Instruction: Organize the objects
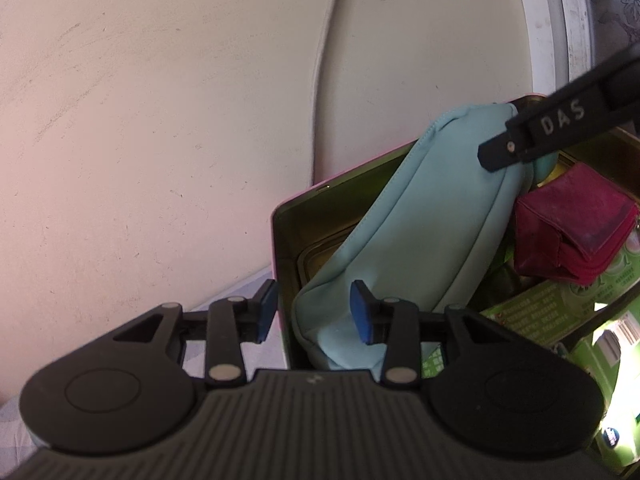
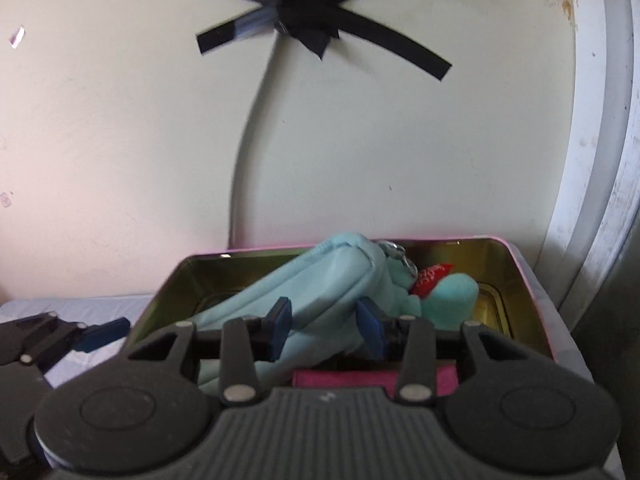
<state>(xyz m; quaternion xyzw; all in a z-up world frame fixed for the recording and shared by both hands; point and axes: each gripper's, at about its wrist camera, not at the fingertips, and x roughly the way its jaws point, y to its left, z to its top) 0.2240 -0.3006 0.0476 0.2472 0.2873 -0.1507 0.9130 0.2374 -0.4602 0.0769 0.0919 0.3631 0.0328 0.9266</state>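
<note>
In the lower centre of the right wrist view stands an open rectangular metal tin with a pink outside and a gold inside (image 2: 520, 264), and the same tin fills the lower right of the left wrist view. A long light turquoise fabric pouch (image 1: 432, 216) lies slanted inside it, with its upper end leaning over the far rim. To the right of the pouch, in the left wrist view, a small dark pink fabric purse (image 1: 576, 224) rests on green printed packets (image 1: 532, 312) in the tin. The left gripper (image 1: 316, 312) has its blue pads a little apart; one pad is outside the left wall of the tin and the other inside, in front of the pouch, and they do not press on anything. The right gripper (image 2: 326, 330) is above the near part of the tin, jaws narrow, with the pouch seen between the pads; I cannot tell if they touch it. On the pale wall behind, black tape strips (image 2: 320, 12) cross like a star.
</note>
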